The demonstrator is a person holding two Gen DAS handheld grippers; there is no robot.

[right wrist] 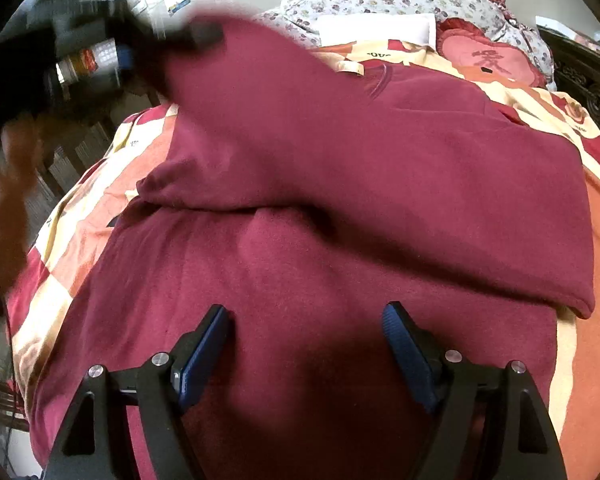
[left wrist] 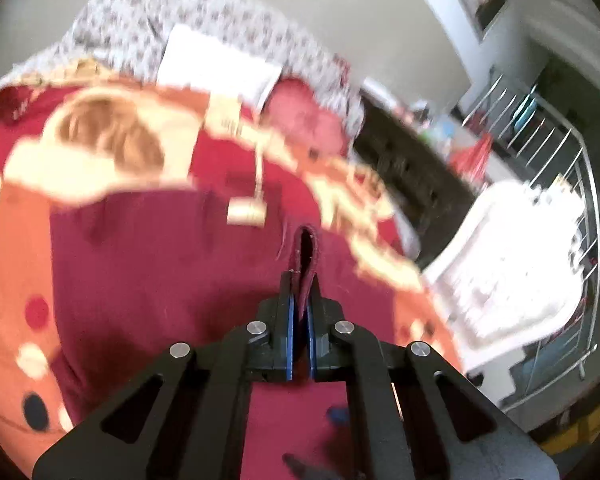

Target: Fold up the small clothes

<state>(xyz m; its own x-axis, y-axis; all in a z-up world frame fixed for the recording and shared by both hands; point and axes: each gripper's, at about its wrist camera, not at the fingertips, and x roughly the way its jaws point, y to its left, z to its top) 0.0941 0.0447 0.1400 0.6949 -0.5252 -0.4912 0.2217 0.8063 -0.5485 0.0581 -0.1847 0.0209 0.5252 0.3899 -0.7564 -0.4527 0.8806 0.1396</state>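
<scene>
The maroon shirt [right wrist: 340,184] lies half folded on the bed [right wrist: 580,248]. The left claw [left wrist: 300,300] pinches its edge; the right claw [right wrist: 306,332] hangs released. A red pillow [right wrist: 488,60] bears a Chinese character.

Left gripper [left wrist: 300,300] clamped shut; right gripper [right wrist: 306,320] spread wide.

Motion blur smears most of your left wrist view: the patterned bedspread [left wrist: 148,148], the floral pillow [left wrist: 220,12] and the drying rack [left wrist: 556,168] at far right lose their detail, and the white heap [left wrist: 520,264] beside the rack cannot be identified. The maroon garment [left wrist: 172,280] runs out past the near edge of that view, and its pinched fold [left wrist: 306,258] disappears between your left gripper's [left wrist: 300,304] jaws. In the right wrist view, your left gripper and the raised sleeve [right wrist: 236,64] blur together at far left, as does the hand [right wrist: 8,184]. The shelf items [right wrist: 88,60] behind are unreadable.
</scene>
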